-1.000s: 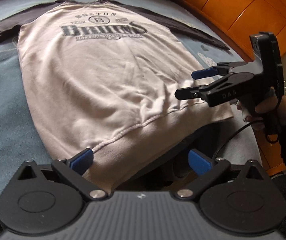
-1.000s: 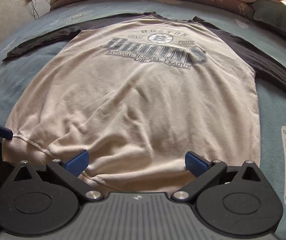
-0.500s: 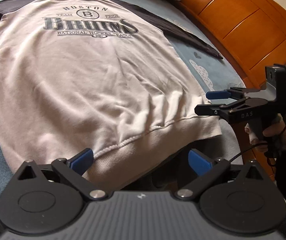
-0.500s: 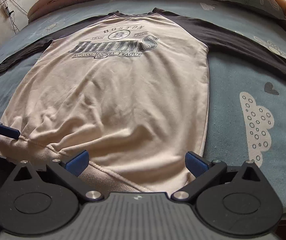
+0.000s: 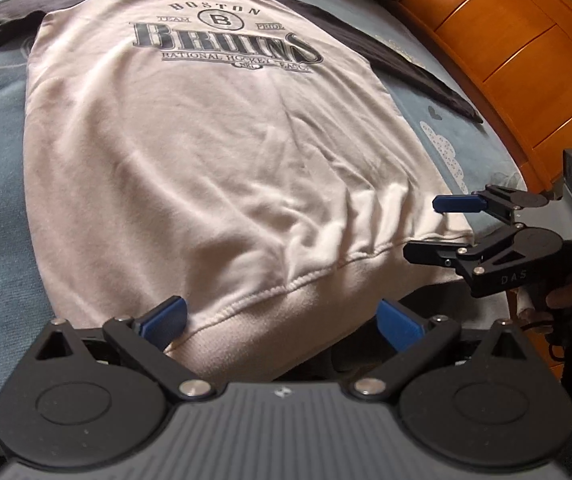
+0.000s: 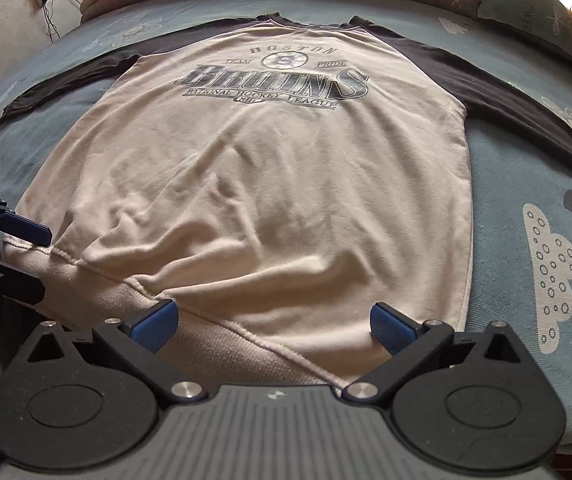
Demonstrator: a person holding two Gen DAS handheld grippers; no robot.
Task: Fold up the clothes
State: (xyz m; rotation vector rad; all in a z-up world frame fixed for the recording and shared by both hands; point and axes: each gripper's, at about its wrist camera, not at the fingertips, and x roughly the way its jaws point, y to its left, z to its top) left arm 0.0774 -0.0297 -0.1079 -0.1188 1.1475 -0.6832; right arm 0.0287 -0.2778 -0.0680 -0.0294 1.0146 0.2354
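Both hand-held grippers have swung back toward the sweatshirt's [image 6: 269, 184] hem since a moment ago. It lies flat, print up, sleeves spread on the bed [image 6: 526, 184]. The left hand-held gripper [image 5: 281, 320] and right hand-held gripper [image 6: 271, 322] each hover with fingers spread wide and holding nothing at a hem corner, likely to pinch there.
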